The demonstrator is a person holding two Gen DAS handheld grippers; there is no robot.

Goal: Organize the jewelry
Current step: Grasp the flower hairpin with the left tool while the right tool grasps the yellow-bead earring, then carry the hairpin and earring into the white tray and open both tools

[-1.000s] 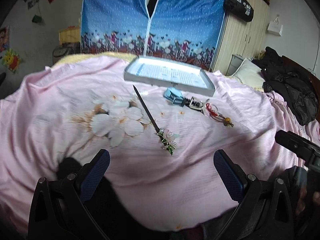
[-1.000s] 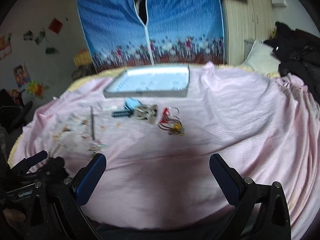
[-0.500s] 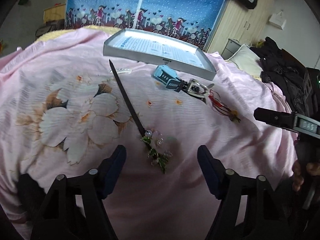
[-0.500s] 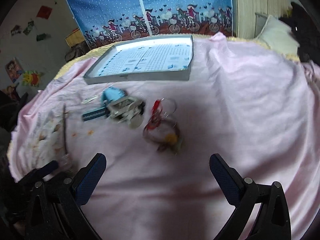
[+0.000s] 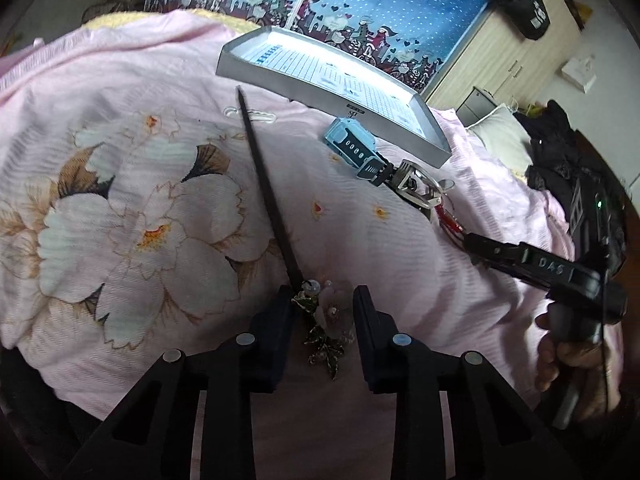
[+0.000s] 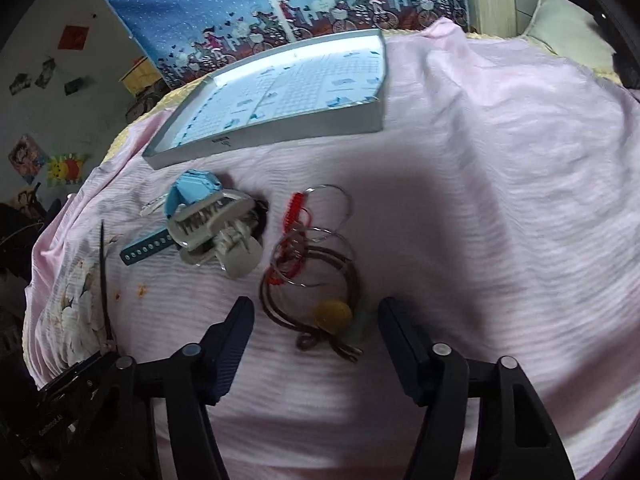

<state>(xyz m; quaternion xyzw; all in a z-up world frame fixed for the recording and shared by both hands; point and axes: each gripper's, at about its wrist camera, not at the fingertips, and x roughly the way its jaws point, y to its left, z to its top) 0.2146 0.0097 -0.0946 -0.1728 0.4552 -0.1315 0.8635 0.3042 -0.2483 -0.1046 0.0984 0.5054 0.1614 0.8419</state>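
Observation:
A long dark hair stick (image 5: 268,184) lies on the pink bedspread, its flower ornament (image 5: 326,320) nearest me. My left gripper (image 5: 322,292) is open, with its fingers close on either side of that ornament. In the right wrist view, a brown cord loop with a yellow bead (image 6: 332,312) lies between the fingers of my open right gripper (image 6: 316,304). Red and metal rings (image 6: 308,232) sit just beyond it. A grey claw clip (image 6: 224,232) and a blue strap piece (image 6: 192,188) lie to the left. The silver tray (image 6: 280,128) stands behind them.
The tray (image 5: 332,92) also sits at the far side of the pink bedspread (image 5: 120,80) in the left wrist view. A hand (image 5: 560,360) holds the other gripper at the right. Black clothing (image 5: 568,160) and a pillow lie beyond the bed's right edge.
Both grippers have dropped toward the bed. The left fingers narrowed around the hair stick's ornament. The right gripper moved over the brown cord loop and its fingers narrowed.

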